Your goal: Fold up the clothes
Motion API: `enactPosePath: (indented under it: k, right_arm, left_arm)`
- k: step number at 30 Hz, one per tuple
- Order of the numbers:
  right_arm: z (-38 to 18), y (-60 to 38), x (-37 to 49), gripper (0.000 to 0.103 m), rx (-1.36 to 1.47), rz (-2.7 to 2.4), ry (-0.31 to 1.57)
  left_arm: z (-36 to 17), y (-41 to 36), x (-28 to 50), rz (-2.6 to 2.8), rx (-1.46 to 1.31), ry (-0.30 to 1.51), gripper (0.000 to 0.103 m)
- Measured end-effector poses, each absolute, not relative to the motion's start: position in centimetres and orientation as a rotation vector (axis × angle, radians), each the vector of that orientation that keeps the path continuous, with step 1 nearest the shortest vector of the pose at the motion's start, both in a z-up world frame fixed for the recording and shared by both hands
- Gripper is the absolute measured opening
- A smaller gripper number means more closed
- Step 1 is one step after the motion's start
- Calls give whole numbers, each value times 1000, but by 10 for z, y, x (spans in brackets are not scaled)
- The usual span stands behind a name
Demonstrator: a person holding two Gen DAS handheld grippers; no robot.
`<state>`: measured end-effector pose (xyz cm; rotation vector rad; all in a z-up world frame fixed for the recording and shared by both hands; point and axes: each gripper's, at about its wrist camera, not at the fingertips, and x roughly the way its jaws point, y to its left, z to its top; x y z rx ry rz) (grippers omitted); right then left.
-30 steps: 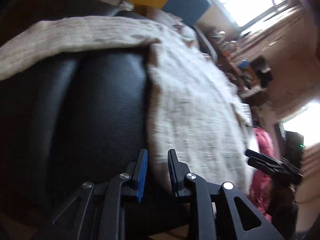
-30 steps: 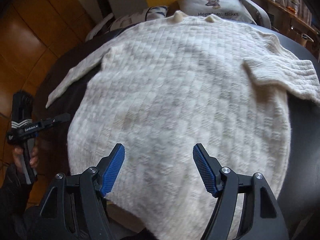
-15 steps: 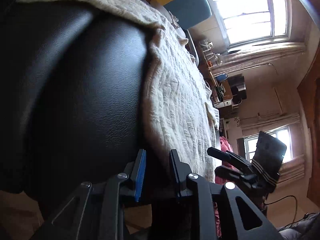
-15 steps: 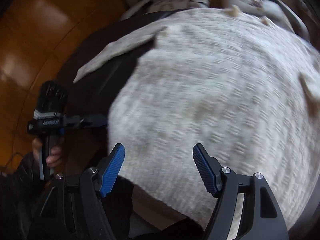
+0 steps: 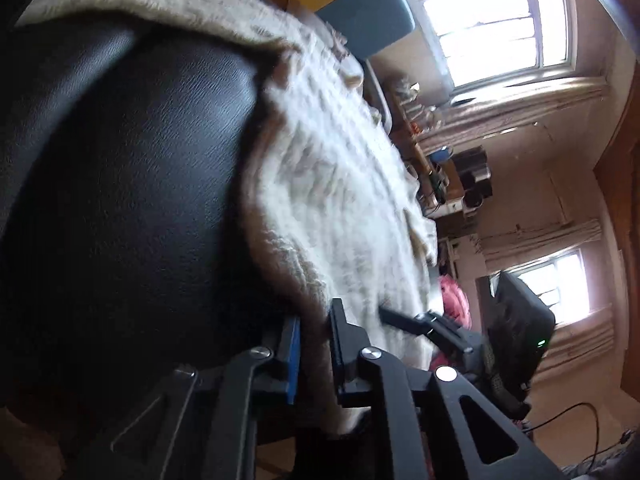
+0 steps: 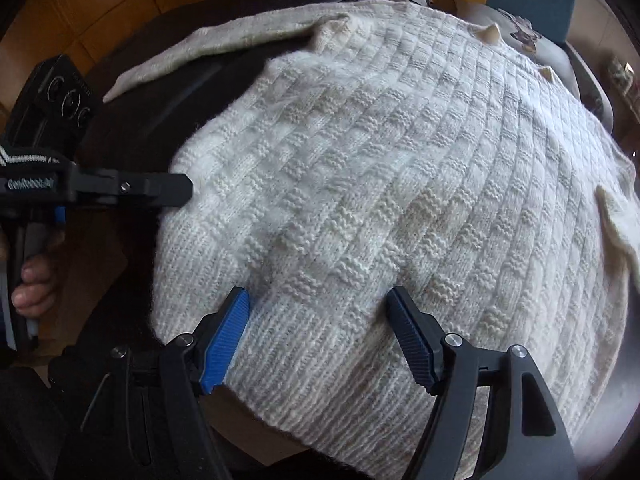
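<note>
Cream knitted sweater (image 6: 380, 208) lies spread flat over a black leather cushion (image 5: 132, 184), one sleeve (image 6: 224, 40) stretched out to its left. My left claw (image 5: 314, 354) is pressed together, pinching the sweater's side edge at the hem corner. My right claw (image 6: 320, 336) is spread wide, its fingertips (image 6: 232, 320) resting on the ribbed hem.

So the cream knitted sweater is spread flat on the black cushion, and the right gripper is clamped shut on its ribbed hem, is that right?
Not quite. The right gripper is open, its blue pads standing wide apart over the ribbed hem; the right wrist view shows it. The cream sweater does lie spread on the black cushion.
</note>
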<state>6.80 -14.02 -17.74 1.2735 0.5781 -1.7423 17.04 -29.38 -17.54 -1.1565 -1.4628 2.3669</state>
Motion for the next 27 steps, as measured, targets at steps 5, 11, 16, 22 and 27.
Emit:
enactPosePath:
  k: [5,11,16,22,27]
  right_arm:
    - [-177,-129,62,67,1272,-1770,521]
    - [-179,-124,65,67,1229,-1800,559]
    - [-180,-111,60,66,1213,-1775,513]
    - [-182,-110,65,66,1206,-1782,508]
    - [-182,-110,63,66,1207,-1779,503]
  left_arm:
    - [-115,-272,154,2549,-1162,-1154,10]
    - [-93,-251,155,2679,-1300,-850,10]
    - [-120,-291,193,2690,-1475,-1059,11]
    - [-138,-347,242,2698,-1327,-1348,22]
    - [-150,-331,231,2534,-1268,-1226,27]
